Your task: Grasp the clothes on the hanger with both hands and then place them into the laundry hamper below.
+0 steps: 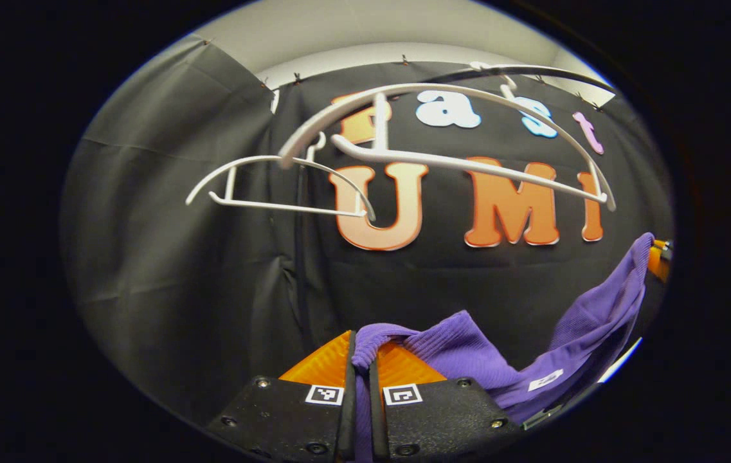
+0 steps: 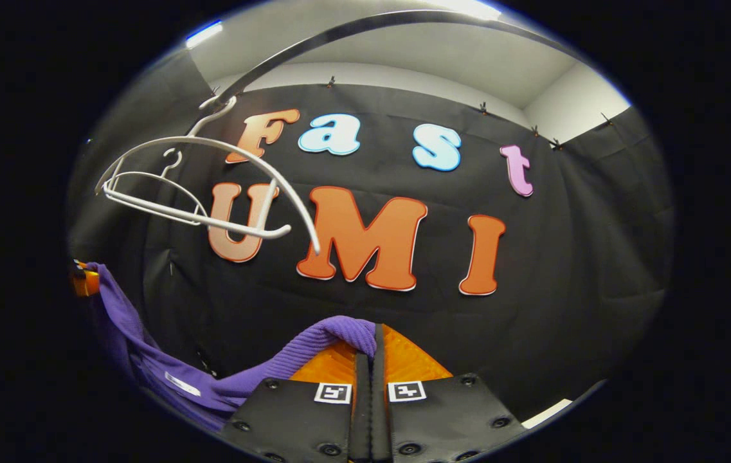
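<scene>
The purple garment (image 1: 468, 360) is off the white hangers (image 1: 442, 161) and sags between the two claws, soft, light and ribbed, so pinching its edge looks the secure way to hold it. The left claw (image 1: 360, 350) is clamped on one end, the right claw (image 2: 368, 344) on the other. The right gripper view shows the rail (image 2: 352, 32) more fully, with the hangers bare. The hamper is somewhere below.

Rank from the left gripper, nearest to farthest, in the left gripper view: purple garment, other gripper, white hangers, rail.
1. Purple garment: pinched in the left gripper, trailing off right.
2. Other gripper: far right, at the garment's other end.
3. White hangers: bare, up ahead. The big one and the small one at left are too close to call.
4. Rail: topmost, carrying the hangers.
</scene>
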Demonstrator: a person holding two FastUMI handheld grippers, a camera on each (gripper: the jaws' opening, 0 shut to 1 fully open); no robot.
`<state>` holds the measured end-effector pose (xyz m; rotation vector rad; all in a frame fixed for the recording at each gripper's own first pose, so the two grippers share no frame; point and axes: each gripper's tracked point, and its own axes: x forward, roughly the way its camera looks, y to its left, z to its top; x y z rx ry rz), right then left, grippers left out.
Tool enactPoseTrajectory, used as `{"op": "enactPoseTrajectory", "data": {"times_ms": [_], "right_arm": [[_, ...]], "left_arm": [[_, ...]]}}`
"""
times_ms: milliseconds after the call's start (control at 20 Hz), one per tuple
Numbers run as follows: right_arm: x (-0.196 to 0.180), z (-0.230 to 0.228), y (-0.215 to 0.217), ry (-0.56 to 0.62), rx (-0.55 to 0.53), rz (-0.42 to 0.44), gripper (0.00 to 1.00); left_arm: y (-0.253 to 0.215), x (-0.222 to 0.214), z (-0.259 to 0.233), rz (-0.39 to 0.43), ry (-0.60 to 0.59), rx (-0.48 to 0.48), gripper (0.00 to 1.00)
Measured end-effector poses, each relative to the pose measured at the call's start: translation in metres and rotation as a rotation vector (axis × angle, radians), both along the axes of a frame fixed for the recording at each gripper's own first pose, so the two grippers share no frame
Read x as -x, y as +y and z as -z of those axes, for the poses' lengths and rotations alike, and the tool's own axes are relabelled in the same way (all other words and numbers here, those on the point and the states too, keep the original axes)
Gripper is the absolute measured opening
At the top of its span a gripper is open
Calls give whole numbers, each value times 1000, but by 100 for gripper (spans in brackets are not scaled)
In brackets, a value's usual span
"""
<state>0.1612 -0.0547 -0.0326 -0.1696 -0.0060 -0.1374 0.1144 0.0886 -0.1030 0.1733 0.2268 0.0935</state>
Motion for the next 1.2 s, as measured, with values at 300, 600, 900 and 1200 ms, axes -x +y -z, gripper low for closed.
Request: {"op": "enactPoseTrajectory", "data": {"times_ms": [300, 600, 900, 1200], "right_arm": [[10, 78, 32, 231, -171, -54, 7], [36, 183, 38, 537, -341, 13, 7], [63, 238, 32, 719, -349, 36, 8], [81, 271, 46, 870, -346, 14, 10]], "left_arm": [[-83, 18, 62, 172, 185, 145, 10], [-131, 71, 149, 160, 528, 364, 12], [-137, 103, 194, 133, 689, 292, 12], [-133, 126, 224, 99, 812, 301, 12]]}}
